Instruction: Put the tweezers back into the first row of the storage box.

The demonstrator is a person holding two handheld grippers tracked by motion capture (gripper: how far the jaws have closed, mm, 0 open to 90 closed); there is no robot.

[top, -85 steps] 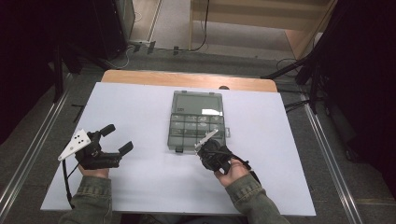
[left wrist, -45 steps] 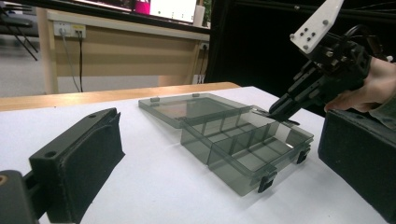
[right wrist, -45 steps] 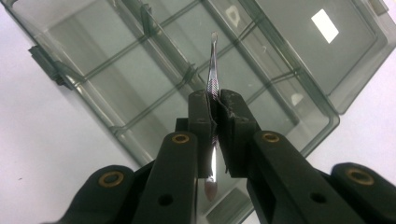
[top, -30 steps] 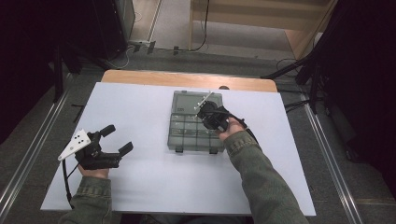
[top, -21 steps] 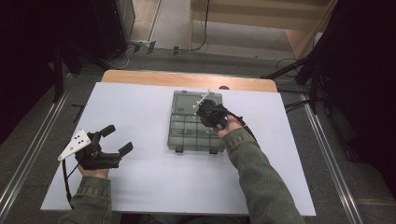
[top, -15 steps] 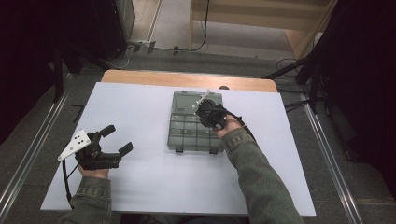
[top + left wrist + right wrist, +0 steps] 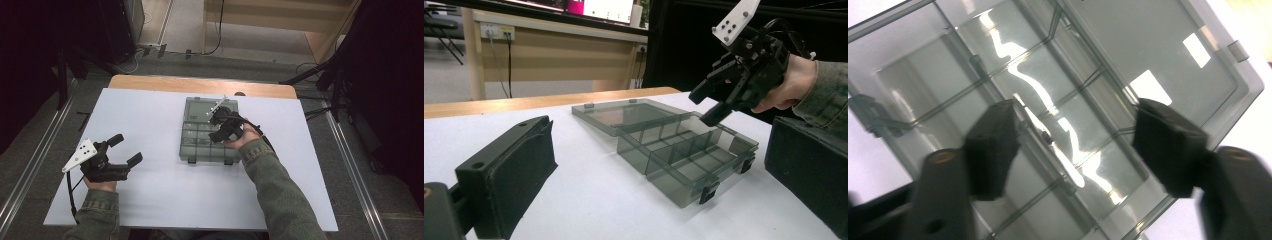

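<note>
Centrally on the white desk lies the smoke-grey transparent plastic compartment box, lid swung open and flat behind it. Over its far compartments hovers the right gripper, jaws just opened, spread apart, nothing pinched; below, seemingly, a small slim silvery piece in a compartment, too blurred to identify. Well apart, near the desk's left edge, rests the left gripper, jaws spread and empty.
</note>
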